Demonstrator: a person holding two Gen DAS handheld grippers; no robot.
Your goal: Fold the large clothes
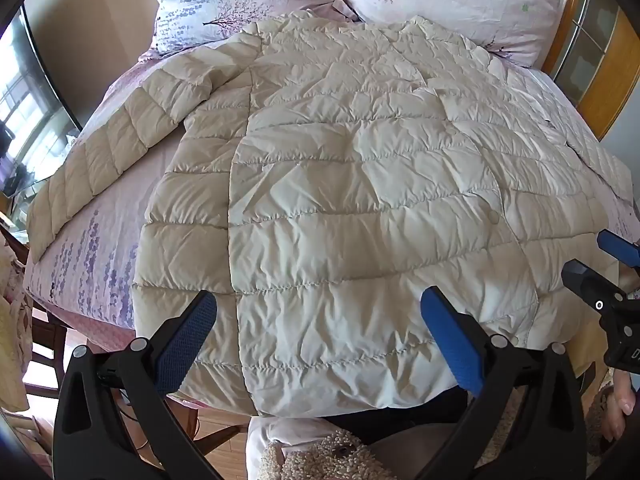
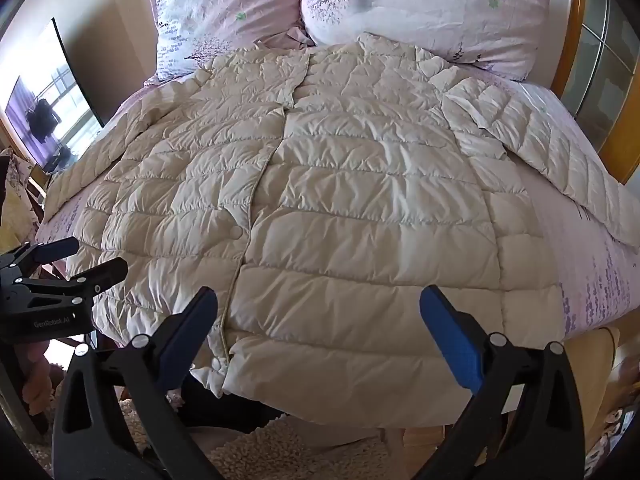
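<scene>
"GenRobot.AI" — seemingly — on left hand-held gripper [image 2: 76, 258]

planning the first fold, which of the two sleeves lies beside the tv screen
The left sleeve of the jacket; it stretches toward the tv screen. The right sleeve lies by the wooden frame.

both grippers hang side by side, angled downward. left gripper [image 1: 318, 336] has its jaws spread wide with nothing between the blue pads [image 1: 450, 340]. right gripper [image 2: 318, 336] is the same, wide apart and empty.
</scene>
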